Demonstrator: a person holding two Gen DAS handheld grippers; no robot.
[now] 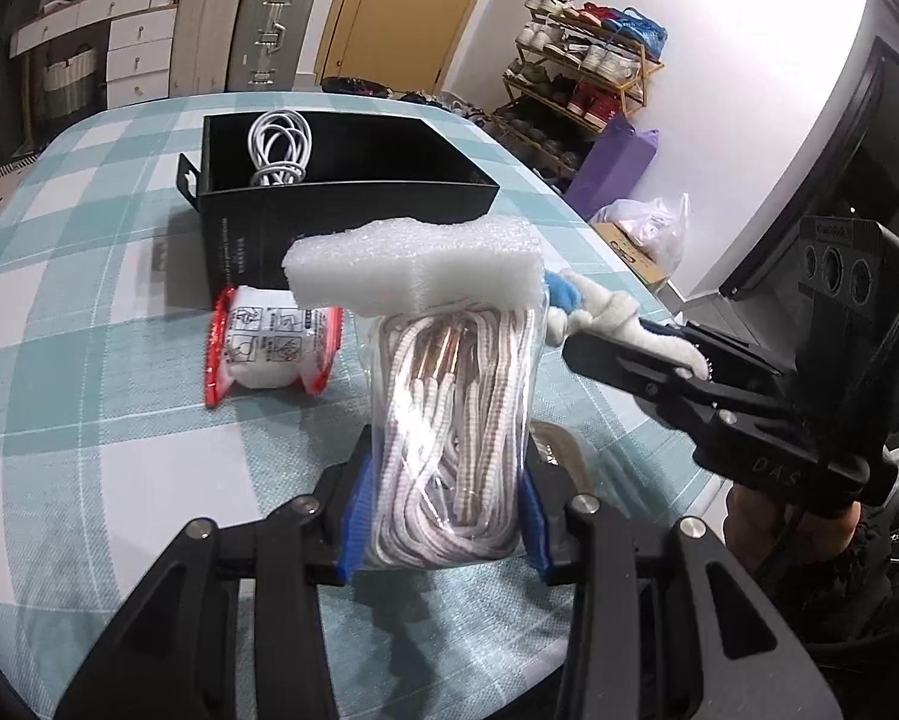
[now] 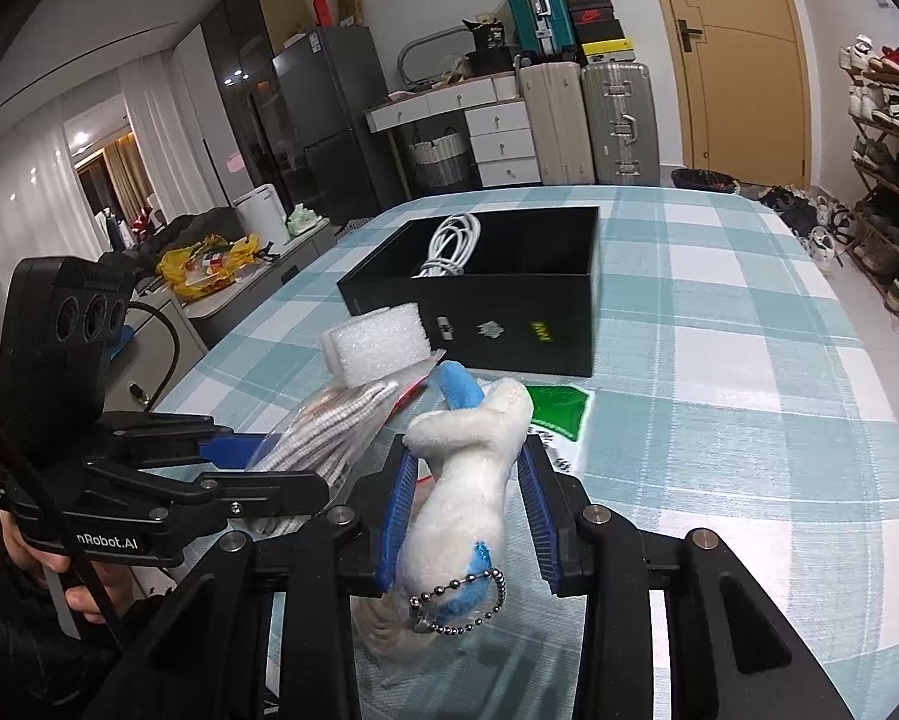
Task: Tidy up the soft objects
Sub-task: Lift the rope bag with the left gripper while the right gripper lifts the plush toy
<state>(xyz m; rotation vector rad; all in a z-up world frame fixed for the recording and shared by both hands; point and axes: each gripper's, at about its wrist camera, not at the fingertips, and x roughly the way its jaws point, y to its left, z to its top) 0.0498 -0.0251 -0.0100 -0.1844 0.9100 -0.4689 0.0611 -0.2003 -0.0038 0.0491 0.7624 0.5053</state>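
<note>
My left gripper [image 1: 443, 480] is shut on a clear bag of white shoelaces [image 1: 455, 420], held above the table; the bag also shows in the right wrist view [image 2: 323, 432]. A white foam block [image 1: 413, 264] rests on top of the bag, also seen from the right wrist [image 2: 377, 345]. My right gripper [image 2: 470, 498] is shut on a white and blue plush toy [image 2: 467, 480] with a ball chain [image 2: 461, 600]; the toy shows in the left wrist view [image 1: 605, 312]. A black open box [image 1: 341, 198] holds a coiled white cable [image 1: 278, 147] and shows in the right wrist view [image 2: 497, 300].
A red-edged packet of white material [image 1: 269, 348] lies on the checked tablecloth [image 1: 119, 360] in front of the box. A green and white flat packet [image 2: 557, 414] lies under the plush. Suitcases, drawers and a shoe rack stand beyond the table.
</note>
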